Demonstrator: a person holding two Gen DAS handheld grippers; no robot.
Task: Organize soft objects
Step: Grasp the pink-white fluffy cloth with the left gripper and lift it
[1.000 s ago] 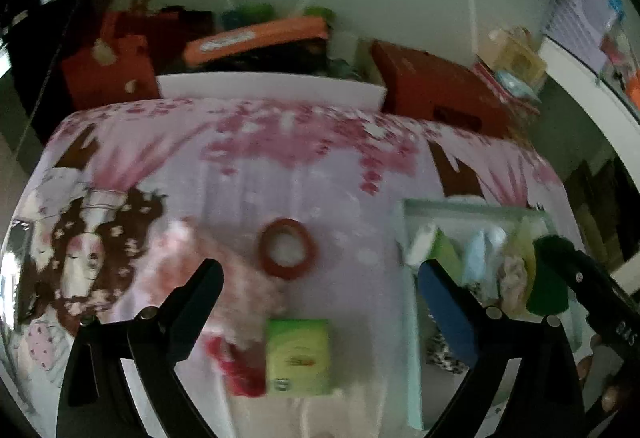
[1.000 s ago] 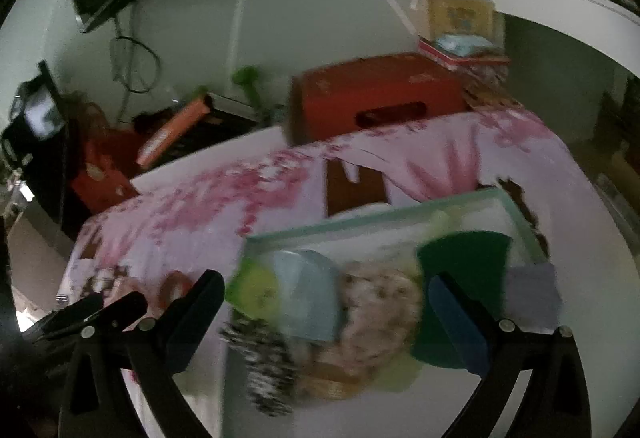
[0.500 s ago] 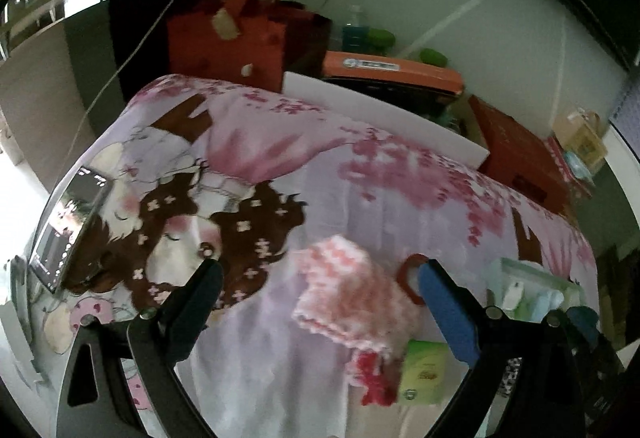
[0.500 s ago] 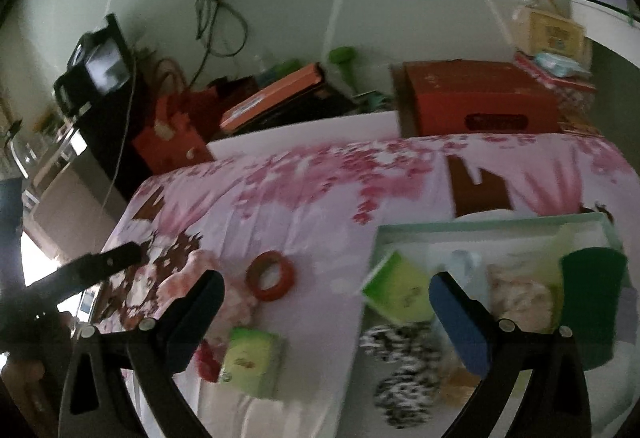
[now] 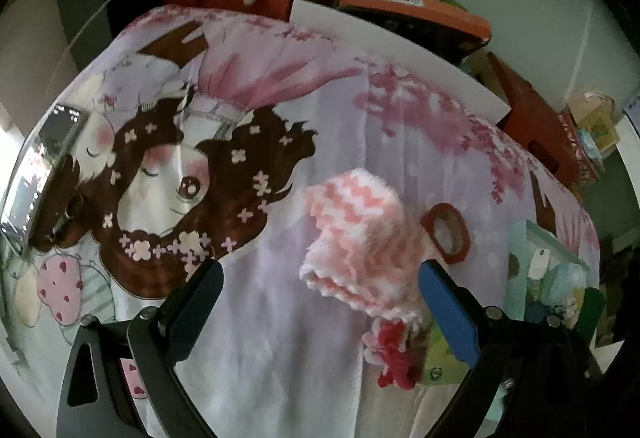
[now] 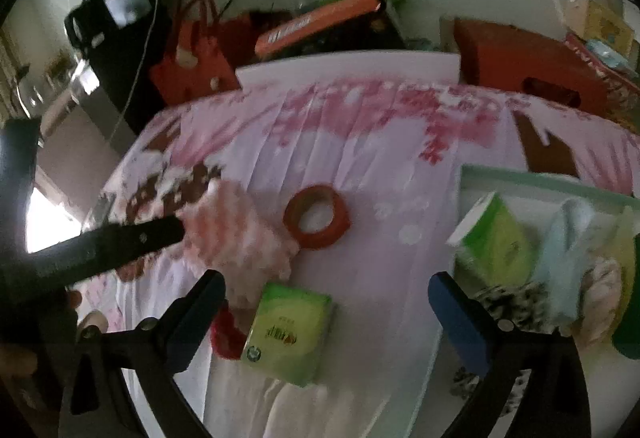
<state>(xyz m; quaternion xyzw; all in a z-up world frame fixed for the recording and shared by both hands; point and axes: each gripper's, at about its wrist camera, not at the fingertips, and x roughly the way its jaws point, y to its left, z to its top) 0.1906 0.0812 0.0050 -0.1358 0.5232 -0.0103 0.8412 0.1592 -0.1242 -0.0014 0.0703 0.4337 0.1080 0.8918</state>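
Open cloth left of the pink knit sock (image 5: 356, 238); red tape ring (image 5: 448, 234), green packet (image 6: 288, 330) and tray (image 6: 540, 181) crowd its right.

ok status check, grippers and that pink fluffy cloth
Left gripper open, empty. Right gripper open, empty. Pink cloth on bedsheet, ungrabbed. Red tape roll beside it.

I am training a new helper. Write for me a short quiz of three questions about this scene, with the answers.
1. True or false: the left claw is shut on the pink and white knitted cloth.
2. The red tape roll lies: A) in the tray; B) on the printed sheet.
3. Which green item lies outside the tray?

Key: 1. False, it is open. 2. B. 3. The green tissue pack.
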